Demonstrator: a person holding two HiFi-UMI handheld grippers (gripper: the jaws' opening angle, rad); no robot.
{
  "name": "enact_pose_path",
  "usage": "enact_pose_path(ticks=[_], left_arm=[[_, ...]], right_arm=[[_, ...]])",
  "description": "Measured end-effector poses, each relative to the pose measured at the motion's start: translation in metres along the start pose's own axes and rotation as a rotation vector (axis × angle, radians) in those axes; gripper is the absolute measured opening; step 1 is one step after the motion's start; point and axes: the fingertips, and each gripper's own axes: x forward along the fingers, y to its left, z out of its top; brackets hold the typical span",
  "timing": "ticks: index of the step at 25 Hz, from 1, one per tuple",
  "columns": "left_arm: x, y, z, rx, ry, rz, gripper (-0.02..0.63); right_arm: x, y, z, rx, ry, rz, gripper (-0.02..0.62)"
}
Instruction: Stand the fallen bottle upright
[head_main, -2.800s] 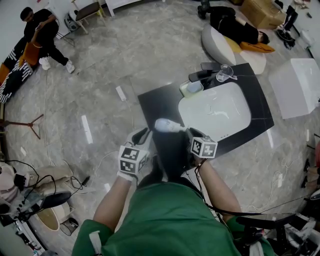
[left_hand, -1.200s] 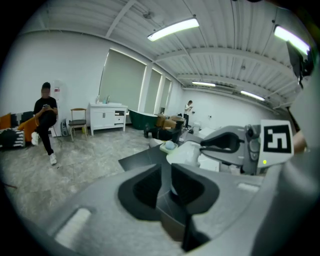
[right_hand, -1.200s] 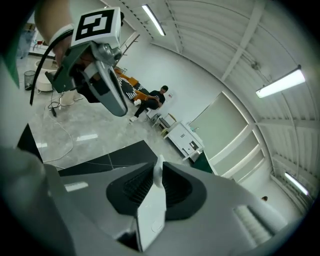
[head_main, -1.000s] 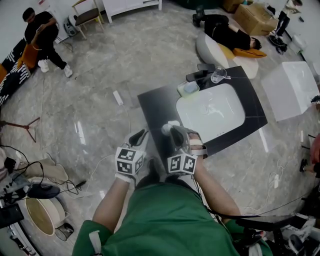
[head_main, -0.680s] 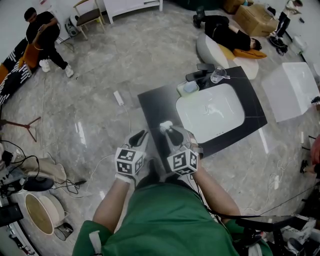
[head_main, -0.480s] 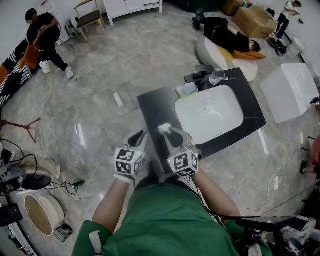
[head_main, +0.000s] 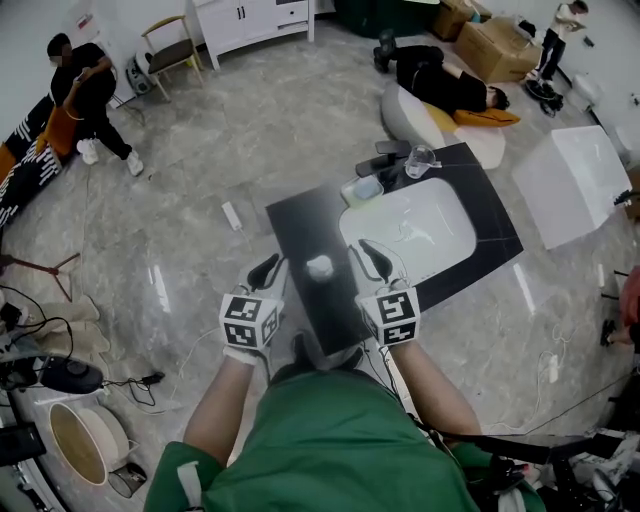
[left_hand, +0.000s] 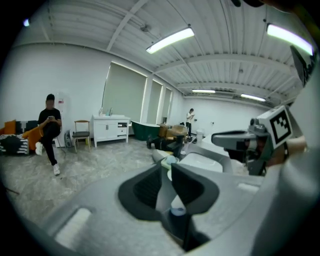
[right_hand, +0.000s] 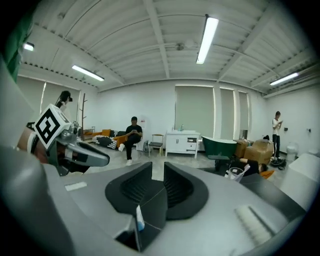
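Marble floor (head_main: 200, 150) surrounds black countertop (head_main: 300, 215) with basin (head_main: 410, 225) and bottle (head_main: 319, 267).

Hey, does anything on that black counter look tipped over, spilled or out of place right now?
Nothing stands out. The bottle stands upright on the black counter, clear of the left gripper and right gripper; no spill shows by the sink.

From where I stand, the person wears a green short-sleeved shirt (head_main: 330, 440), loose over the shoulders. Each hand carries a pale grey moulded tool. The left gripper (head_main: 265, 271) and the right gripper (head_main: 374, 260) have curved jaws lined with black ribbed pads (left_hand: 145, 189), and each bears a white cube (head_main: 248, 322) printed with black square markers
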Motion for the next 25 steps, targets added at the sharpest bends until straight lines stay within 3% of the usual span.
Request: enact_pose_path(ticks=[9, 16, 25], left_arm=[[-0.012, -0.009, 0.072, 0.075, -0.125, 0.006, 0.061], [-0.02, -0.014, 0.102, 0.111, -0.182, 0.007, 0.061], [-0.023, -0.013, 0.115, 0.12, -0.212, 0.013, 0.061]], right_arm=[[-0.035, -0.038, 0.064, 0.06, -0.18, -0.077, 0.046], [-0.044, -0.041, 0.079, 0.045, -0.204, -0.096, 0.041], [-0.051, -0.043, 0.091, 0.012, -0.222, -0.108, 0.041]])
